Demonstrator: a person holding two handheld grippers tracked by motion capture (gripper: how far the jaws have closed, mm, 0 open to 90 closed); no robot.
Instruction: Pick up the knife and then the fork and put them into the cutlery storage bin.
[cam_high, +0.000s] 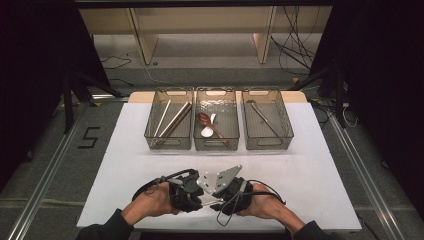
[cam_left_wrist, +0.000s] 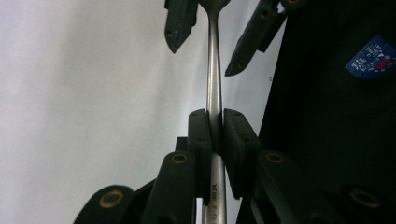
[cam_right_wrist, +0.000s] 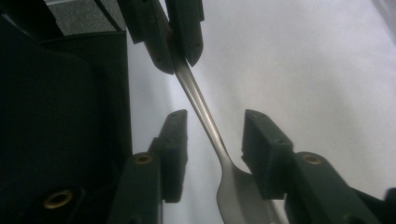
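Both hands meet knuckle to knuckle low over the near edge of the counter (cam_high: 300, 165), well short of the three baskets (cam_high: 217, 125). The left gripper (cam_high: 192, 192) has its fingers pinching the metal spoon (cam_left_wrist: 214, 93) by the handle. The right gripper (cam_high: 225, 196) faces it, fingers (cam_right_wrist: 173, 140) spread either side of the spoon's neck, not touching it.

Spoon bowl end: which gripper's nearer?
Right. The right gripper straddles the spoon at the neck beside the bowl, pads not pressing; the left gripper clamps the handle farther back.
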